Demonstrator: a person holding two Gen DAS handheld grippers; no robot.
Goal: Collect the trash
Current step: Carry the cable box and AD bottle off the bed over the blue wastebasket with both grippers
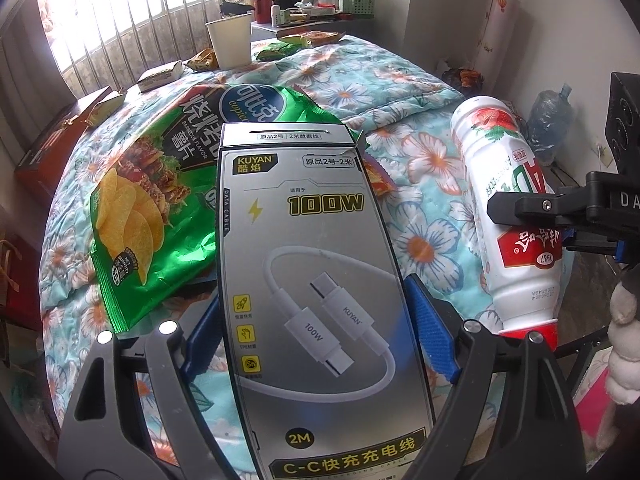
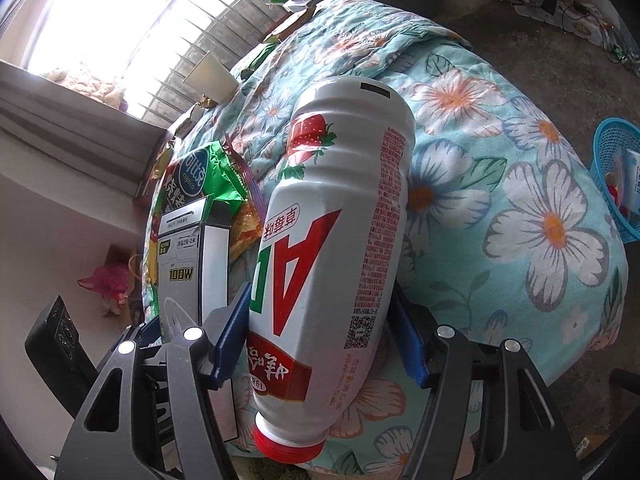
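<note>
My left gripper (image 1: pixel 316 316) is shut on a silver charging-cable box (image 1: pixel 308 264), held above the flowered quilt (image 1: pixel 424 240). My right gripper (image 2: pixel 320 332) is shut on a white strawberry-drink bottle with a red cap (image 2: pixel 332 240), cap toward the camera. The bottle also shows in the left wrist view (image 1: pixel 500 184), to the right of the box. The box shows in the right wrist view (image 2: pixel 184 264), left of the bottle. A green chip bag (image 1: pixel 152 184) lies on the quilt behind the box.
A white paper cup (image 1: pixel 229 42), small wrappers (image 1: pixel 204 60) and a flat packet (image 1: pixel 160 76) lie at the quilt's far end. A blue mesh basket (image 2: pixel 618 176) stands on the floor at right. A cluttered table (image 1: pixel 312 12) and a barred window are behind.
</note>
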